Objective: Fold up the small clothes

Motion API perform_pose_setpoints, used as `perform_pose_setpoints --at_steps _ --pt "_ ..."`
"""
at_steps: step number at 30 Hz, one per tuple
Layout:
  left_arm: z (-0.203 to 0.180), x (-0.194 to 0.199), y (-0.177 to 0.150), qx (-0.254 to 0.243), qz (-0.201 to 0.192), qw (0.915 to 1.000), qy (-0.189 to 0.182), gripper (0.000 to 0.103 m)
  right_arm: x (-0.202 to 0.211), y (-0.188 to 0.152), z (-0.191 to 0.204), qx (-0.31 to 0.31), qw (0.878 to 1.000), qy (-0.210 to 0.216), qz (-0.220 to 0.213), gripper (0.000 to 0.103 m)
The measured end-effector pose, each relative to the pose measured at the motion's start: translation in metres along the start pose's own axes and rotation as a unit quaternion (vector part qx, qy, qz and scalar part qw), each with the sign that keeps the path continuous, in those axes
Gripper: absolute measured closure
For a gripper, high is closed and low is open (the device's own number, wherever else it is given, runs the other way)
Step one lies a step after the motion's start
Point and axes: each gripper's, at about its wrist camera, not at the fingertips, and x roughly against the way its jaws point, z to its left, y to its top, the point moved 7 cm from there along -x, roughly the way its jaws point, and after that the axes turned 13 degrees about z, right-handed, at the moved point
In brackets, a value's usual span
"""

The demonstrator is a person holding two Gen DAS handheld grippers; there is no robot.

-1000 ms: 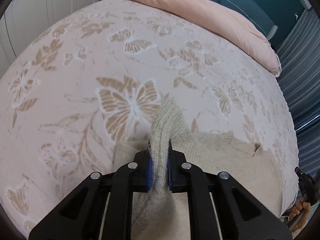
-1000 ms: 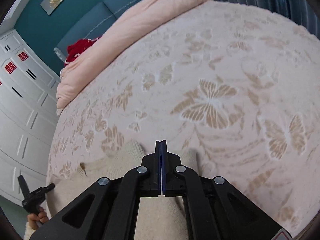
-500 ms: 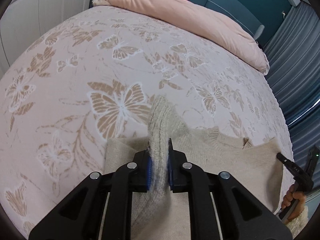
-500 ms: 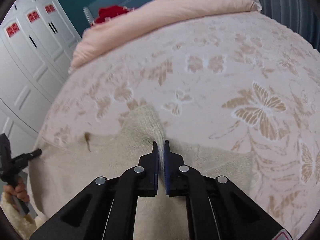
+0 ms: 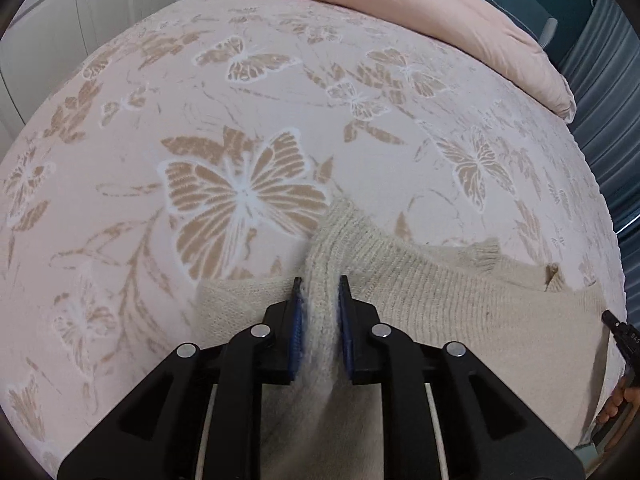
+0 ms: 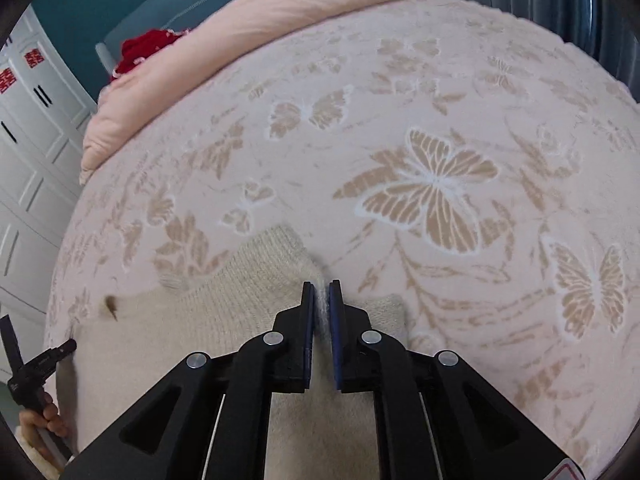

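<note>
While jaws ease apart, left gripper (image 5: 320, 292) astride sweater (image 5: 440, 300) fold, bedspread (image 5: 240, 120) beneath

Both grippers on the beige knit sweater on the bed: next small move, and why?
Probably finish opening both and lift clear. The beige knit sweater already lies on the butterfly-print bedspread, a knit fold still between the pads of the left gripper and of the right gripper. Both jaws have just been opening, so this looks like a release.
</note>
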Motion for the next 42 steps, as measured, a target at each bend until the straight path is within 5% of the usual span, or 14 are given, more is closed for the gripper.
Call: perform_pose_setpoints --at_steps 3,7,10,13,19,22,24,25,27,29,34,36,38,42 --pt "0.001 0.039 -0.012 -0.013 -0.041 0.9983 0.038 0.073 0.043 -0.021 0.033 0.043 0.998 0.014 -0.035 0.088" --pt "-0.023 0.074 -0.058 -0.013 -0.063 0.9979 -0.005 0.066 0.047 -0.089 0.103 0.101 0.991 0.086 0.002 0.088" --pt "-0.058 0.06 -0.11 -0.03 -0.03 0.9983 -0.04 0.064 0.02 -0.155 0.159 0.141 0.978 0.136 0.073 0.09" --pt "-0.07 0.03 -0.148 -0.06 0.01 0.9981 0.0 0.064 -0.005 -0.19 0.174 0.18 0.974 0.102 0.097 0.103" --pt "0.0 0.036 -0.163 -0.019 0.003 0.9995 0.023 0.064 0.021 -0.166 0.0 0.012 0.998 -0.012 0.053 0.103" --pt "0.009 0.038 -0.171 -0.013 0.001 0.9999 -0.006 0.065 0.029 -0.173 -0.055 -0.042 0.997 0.02 0.064 0.103" --pt "0.004 0.049 -0.172 -0.004 -0.006 0.9999 -0.007 0.064 0.043 -0.174 -0.053 -0.05 0.997 0.006 0.052 0.102" --pt "0.002 0.056 -0.172 0.011 -0.011 0.9996 -0.022 0.062 0.051 -0.174 -0.043 -0.043 0.998 0.007 0.042 0.091" --pt "-0.004 0.07 -0.168 0.037 -0.026 0.9976 -0.053 0.05 0.061 -0.168 -0.014 -0.017 0.999 0.028 0.024 0.09" --pt "-0.015 0.075 -0.153 0.033 -0.029 0.9973 -0.059 0.05 0.06 -0.157 0.022 0.023 0.998 0.049 0.025 0.09" --pt "-0.038 0.057 -0.11 -0.003 -0.03 0.9995 -0.002 0.049 0.009 -0.132 0.097 0.109 0.991 0.045 0.059 0.092" --pt "-0.034 0.031 -0.106 -0.008 -0.005 0.9997 0.024 0.049 -0.031 -0.136 0.096 0.122 0.988 0.0 0.098 0.098" --pt "-0.02 0.013 -0.111 0.005 0.023 0.9992 0.031 0.049 -0.034 -0.136 0.089 0.109 0.989 0.01 0.099 0.101" --pt "-0.01 0.024 -0.101 0.013 0.002 0.9999 0.004 0.049 0.009 -0.101 0.085 0.101 0.994 0.013 0.042 0.082"
